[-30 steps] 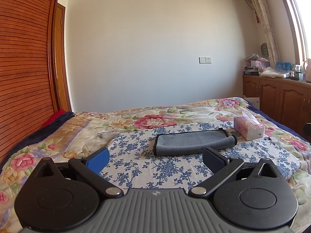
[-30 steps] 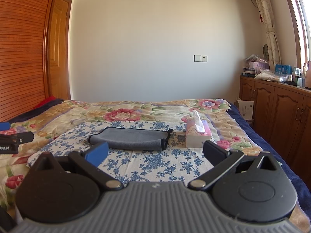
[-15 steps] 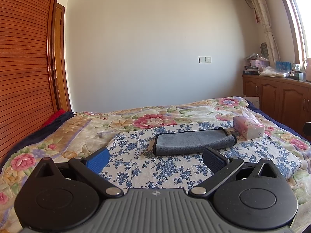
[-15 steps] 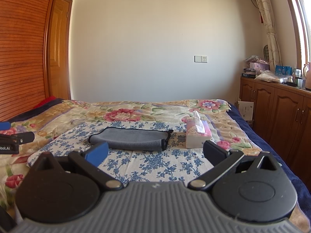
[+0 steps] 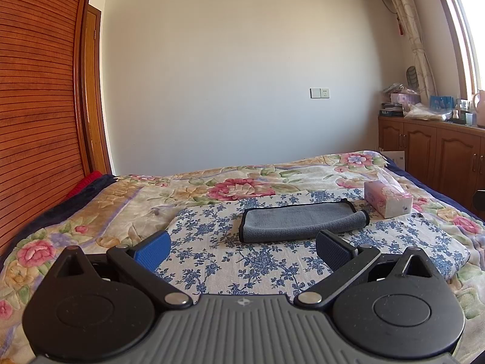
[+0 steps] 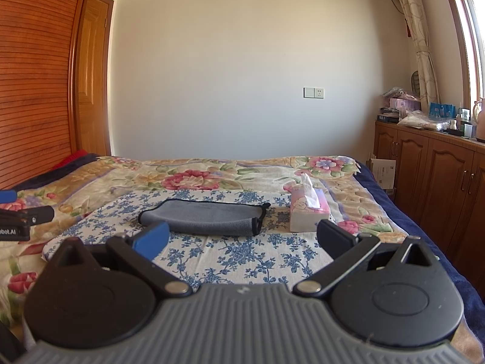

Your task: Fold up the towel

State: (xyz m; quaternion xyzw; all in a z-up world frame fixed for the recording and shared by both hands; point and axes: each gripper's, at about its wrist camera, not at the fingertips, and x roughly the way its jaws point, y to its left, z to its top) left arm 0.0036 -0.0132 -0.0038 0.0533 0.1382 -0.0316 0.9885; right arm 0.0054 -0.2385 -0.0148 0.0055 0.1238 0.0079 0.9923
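My left gripper (image 5: 242,247) and right gripper (image 6: 244,239) both hover with fingers spread wide, holding nothing. Just beyond the fingertips, not touching them, the grey towel (image 5: 298,220) lies folded on the blue-flowered cloth (image 5: 266,261). A tissue box (image 6: 309,214) stands just to its right on the bed (image 5: 136,194).
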